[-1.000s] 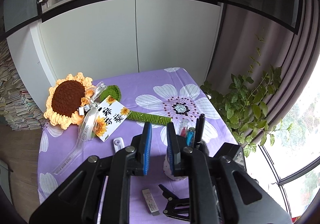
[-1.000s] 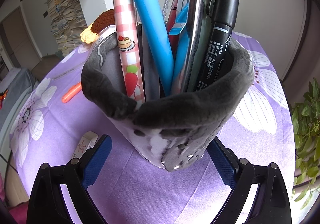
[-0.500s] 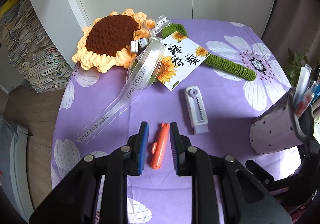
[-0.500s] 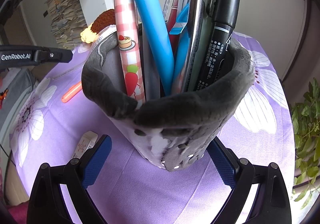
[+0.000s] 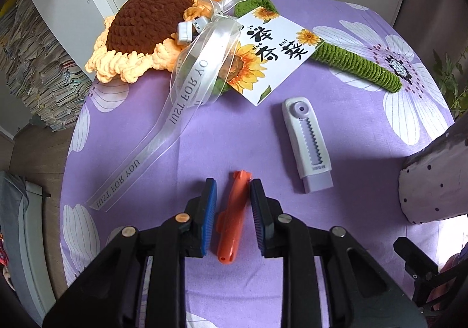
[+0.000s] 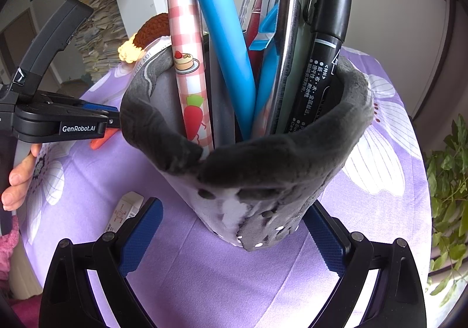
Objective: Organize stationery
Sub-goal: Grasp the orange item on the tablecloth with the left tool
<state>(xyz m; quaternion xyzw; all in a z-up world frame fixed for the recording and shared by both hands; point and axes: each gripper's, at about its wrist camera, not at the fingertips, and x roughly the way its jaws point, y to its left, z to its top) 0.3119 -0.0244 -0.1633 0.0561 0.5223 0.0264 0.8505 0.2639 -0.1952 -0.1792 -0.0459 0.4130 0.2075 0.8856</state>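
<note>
An orange utility knife (image 5: 232,217) lies on the purple flowered tablecloth (image 5: 204,146). My left gripper (image 5: 233,190) is open and low over it, one finger on each side, not touching. A grey plush pen holder (image 6: 248,158) full of pens and markers stands upright in the right wrist view; its edge shows in the left wrist view (image 5: 433,179). My right gripper (image 6: 234,222) is open wide, with its fingers on both sides of the holder's base. The left gripper also shows in the right wrist view (image 6: 114,117), over the orange knife (image 6: 101,139).
A white and lilac eraser case (image 5: 308,143) lies right of the knife. A crochet sunflower (image 5: 143,32) with ribbon and card (image 5: 269,50) lies at the back. A small white item (image 6: 124,211) lies by my right gripper's left finger. Plants (image 6: 447,181) stand beyond the table's right edge.
My left gripper has swung from above the pen holder to the orange knife and come down around it. The right gripper and the holder have not moved.
</note>
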